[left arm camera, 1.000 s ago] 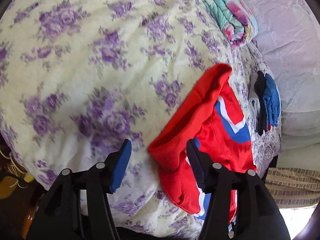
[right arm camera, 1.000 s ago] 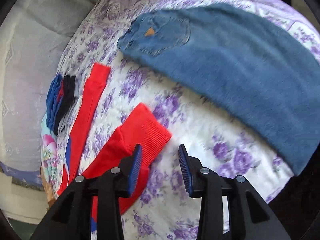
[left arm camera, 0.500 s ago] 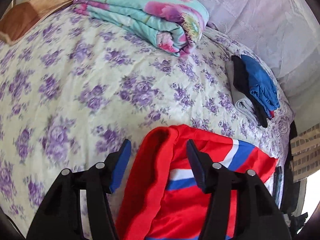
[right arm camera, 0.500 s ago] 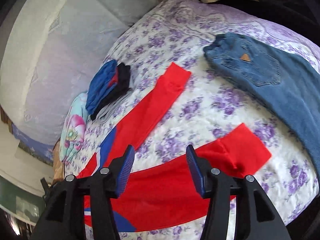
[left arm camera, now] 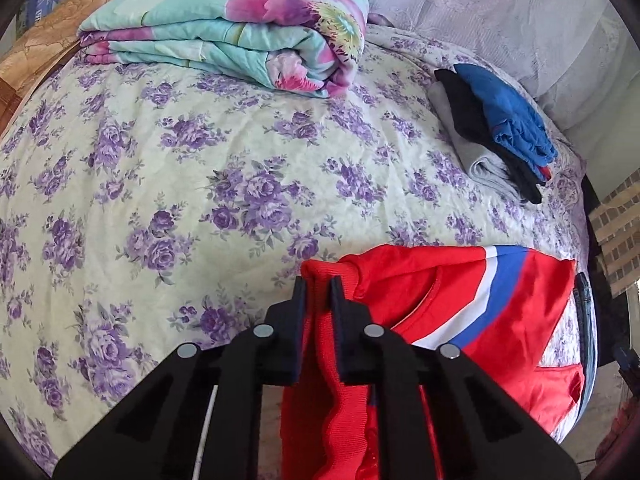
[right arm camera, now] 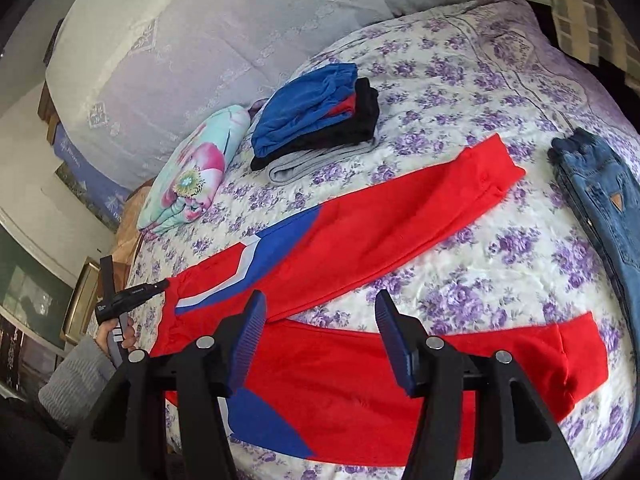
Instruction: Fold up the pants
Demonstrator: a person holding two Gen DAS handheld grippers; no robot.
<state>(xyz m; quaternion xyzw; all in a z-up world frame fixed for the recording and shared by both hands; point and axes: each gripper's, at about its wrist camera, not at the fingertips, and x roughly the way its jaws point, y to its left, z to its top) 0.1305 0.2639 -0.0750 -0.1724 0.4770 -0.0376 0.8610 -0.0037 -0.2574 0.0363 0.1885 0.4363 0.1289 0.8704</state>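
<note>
Red pants (right arm camera: pixel 380 224) with blue and white stripes lie spread on the floral bedspread, both legs running to the right in the right wrist view. My left gripper (left arm camera: pixel 318 284) is shut on the red waistband (left arm camera: pixel 332 344) at the near edge of the bed. It also shows at the left of the right wrist view (right arm camera: pixel 162 285), at the waist end. My right gripper (right arm camera: pixel 320 308) is open and empty, hovering above the near leg (right arm camera: pixel 500 368).
A stack of folded clothes (right arm camera: pixel 320 120), blue on top, sits at the back of the bed. A folded floral blanket (left arm camera: pixel 240 28) lies near the pillows. Blue jeans (right arm camera: pixel 604 208) lie at the right edge of the bed.
My left gripper has closed on the waistband; it was open half a second ago. My right gripper has moved back along the pants toward the waist and stays open.
</note>
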